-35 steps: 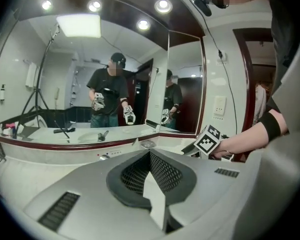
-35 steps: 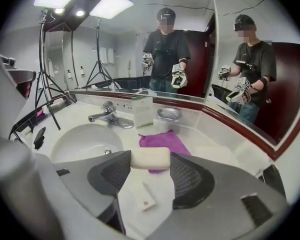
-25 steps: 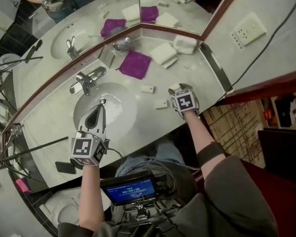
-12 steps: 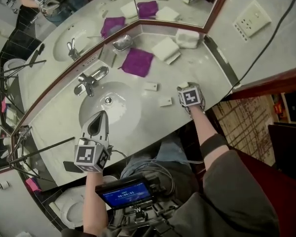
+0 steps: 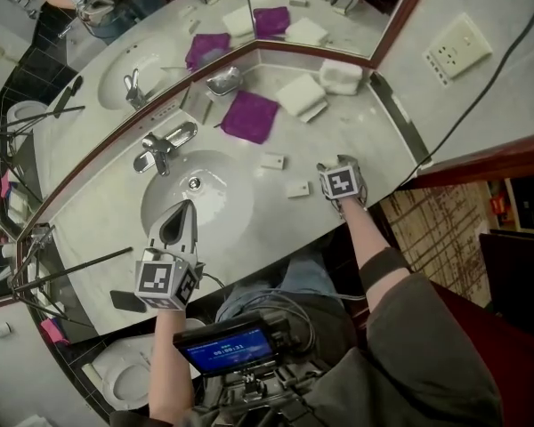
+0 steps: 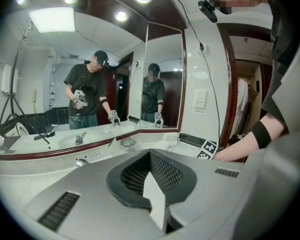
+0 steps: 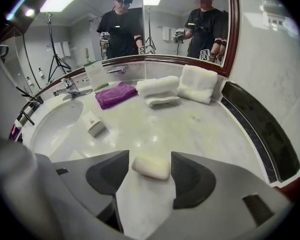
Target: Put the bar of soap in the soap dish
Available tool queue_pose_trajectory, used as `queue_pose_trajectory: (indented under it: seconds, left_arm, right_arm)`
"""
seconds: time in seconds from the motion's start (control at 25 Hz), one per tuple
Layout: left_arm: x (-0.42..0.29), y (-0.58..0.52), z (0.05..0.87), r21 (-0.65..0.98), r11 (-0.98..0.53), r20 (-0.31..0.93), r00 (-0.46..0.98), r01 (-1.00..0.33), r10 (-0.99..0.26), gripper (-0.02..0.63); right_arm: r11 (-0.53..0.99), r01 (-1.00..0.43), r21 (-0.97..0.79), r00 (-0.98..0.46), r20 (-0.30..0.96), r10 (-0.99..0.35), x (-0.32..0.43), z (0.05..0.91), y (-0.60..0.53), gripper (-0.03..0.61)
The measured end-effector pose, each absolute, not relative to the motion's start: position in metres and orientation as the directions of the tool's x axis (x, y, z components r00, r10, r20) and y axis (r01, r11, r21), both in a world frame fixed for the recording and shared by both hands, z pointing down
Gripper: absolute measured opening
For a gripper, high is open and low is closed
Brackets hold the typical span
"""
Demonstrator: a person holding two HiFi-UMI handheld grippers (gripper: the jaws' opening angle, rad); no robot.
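A pale cream bar of soap [image 7: 151,167] lies on the marble counter between the jaws of my right gripper [image 7: 149,173]. The jaws are opening and the soap rests loose on the counter between the pads. In the head view the right gripper [image 5: 329,172] points steeply down near the counter's front right, and its marker cube hides the soap. The metal soap dish [image 5: 222,80] stands in the back corner by the mirror, well away from it. My left gripper [image 5: 183,210] hovers over the sink's front rim, shut and empty [image 6: 153,184].
A purple cloth [image 5: 249,116] and folded white towels [image 5: 300,94] lie between the right gripper and the dish. Two small white boxes [image 5: 272,160] sit near the basin [image 5: 205,185]. The faucet [image 5: 165,142] stands behind the basin. The counter's edge runs just under the right wrist.
My right gripper has sunk toward the counter, onto the soap. The left gripper has stayed over the sink's front rim, still shut.
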State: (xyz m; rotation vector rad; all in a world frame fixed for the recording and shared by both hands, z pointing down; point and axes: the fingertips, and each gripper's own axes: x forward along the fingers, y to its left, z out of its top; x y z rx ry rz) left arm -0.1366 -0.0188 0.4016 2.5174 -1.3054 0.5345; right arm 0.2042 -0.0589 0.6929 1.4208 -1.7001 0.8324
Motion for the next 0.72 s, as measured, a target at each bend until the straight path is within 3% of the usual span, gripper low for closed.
queue_pose_trajectory:
  seconds: [0.32, 0.44, 0.72]
  left_arm:
    - [-0.121, -0.030, 0.401, 0.076, -0.584, 0.414, 0.559, -0.808, -0.719, 0.000]
    - [-0.116, -0.036, 0.397, 0.082, -0.588, 0.401, 0.567, -0.804, -0.719, 0.000]
    - [-0.110, -0.044, 0.391, 0.078, -0.606, 0.377, 0.586, -0.792, -0.717, 0.000]
  right_arm:
    - [0.153, -0.987, -0.049, -0.130, 0.803, -0.581, 0.199, 0.654, -0.061, 0.278]
    - [0.174, -0.982, -0.079, -0.170, 0.775, -0.609, 0.193, 0.637, -0.058, 0.224]
    - [0.157, -0.978, -0.136, -0.206, 0.714, -0.669, 0.177, 0.592, -0.048, 0.017]
